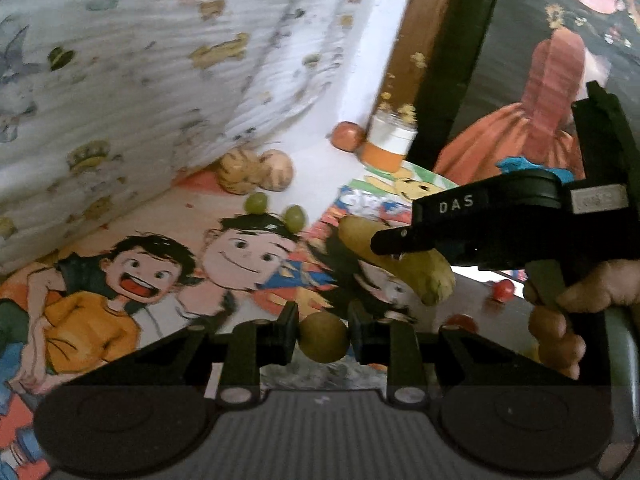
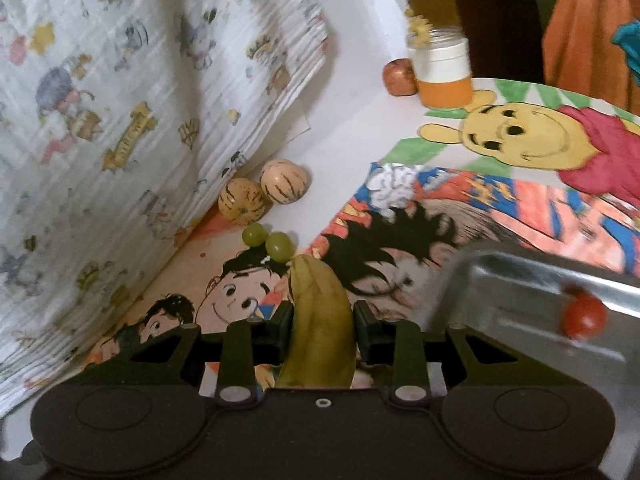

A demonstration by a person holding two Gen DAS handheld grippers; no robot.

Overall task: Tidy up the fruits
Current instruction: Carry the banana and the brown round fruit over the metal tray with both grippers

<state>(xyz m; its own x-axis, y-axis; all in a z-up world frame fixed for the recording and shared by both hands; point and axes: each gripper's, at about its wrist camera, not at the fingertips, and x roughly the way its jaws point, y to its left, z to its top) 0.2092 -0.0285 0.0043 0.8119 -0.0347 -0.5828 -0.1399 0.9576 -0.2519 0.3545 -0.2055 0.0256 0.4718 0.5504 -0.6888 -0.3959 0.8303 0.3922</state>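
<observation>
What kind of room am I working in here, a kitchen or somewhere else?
Probably a home, perhaps a child's room rather than a kitchen: cartoon-print cloth covers the surface, a printed blanket hangs beside it, and a metal tray sits among loose fruit.

Home: cartoon-print tablecloth, curtain

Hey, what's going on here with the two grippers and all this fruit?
A person is sorting fruit with two handheld grippers. The left gripper is shut on a small round green fruit. The right gripper is shut on a banana, beside a metal tray that holds a small red fruit. Two green grapes, two striped round fruits and an orange-red fruit by a jar lie on the cartoon-printed cloth.
</observation>
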